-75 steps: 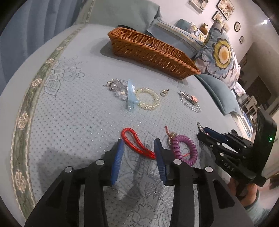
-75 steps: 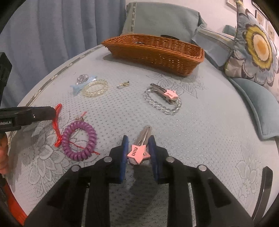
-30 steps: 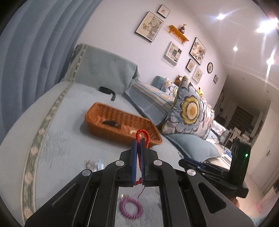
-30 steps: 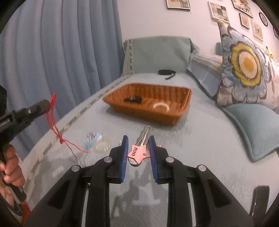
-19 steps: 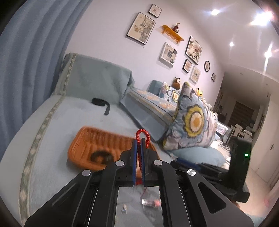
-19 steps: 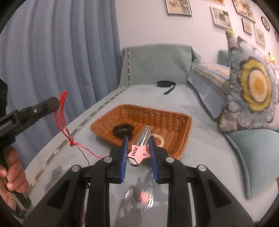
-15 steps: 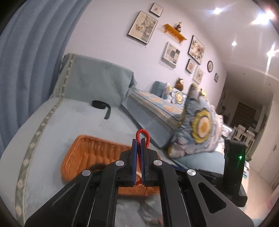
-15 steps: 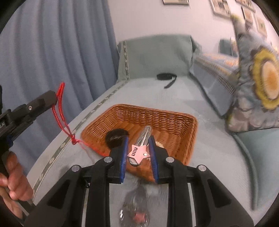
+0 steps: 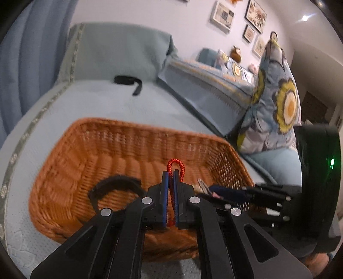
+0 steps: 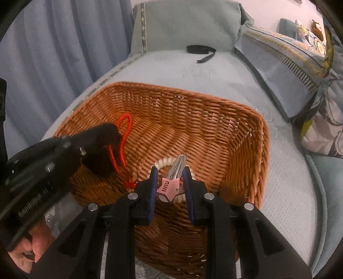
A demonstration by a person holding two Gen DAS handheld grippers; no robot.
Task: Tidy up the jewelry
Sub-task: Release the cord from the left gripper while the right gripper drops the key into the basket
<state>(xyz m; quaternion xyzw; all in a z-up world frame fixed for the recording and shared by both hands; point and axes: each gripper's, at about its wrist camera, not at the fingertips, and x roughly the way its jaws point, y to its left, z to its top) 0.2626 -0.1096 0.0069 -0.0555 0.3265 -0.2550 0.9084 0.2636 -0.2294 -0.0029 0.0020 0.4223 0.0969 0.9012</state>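
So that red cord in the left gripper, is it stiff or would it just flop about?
Probably floppy: the red cord hangs in a limp, bent loop below the left gripper. It looks thin and light. Released over the wicker basket, it would likely crumple rather than roll.

A pale blue bed cover (image 9: 120, 107) with a green patterned border fills the room's middle. Blue curtains (image 10: 53, 49) hang at the left. Framed pictures (image 9: 221, 14) are on the light wall, and a flowered cushion (image 9: 278, 100) leans at the right.

A rough woven wicker basket (image 10: 214, 128) sits on a matt, dotted quilted cover (image 10: 285, 184); a braided red cord (image 9: 175, 166), glossy metal clip (image 10: 179, 164) and matt black plastic grippers at 6 o'clock.
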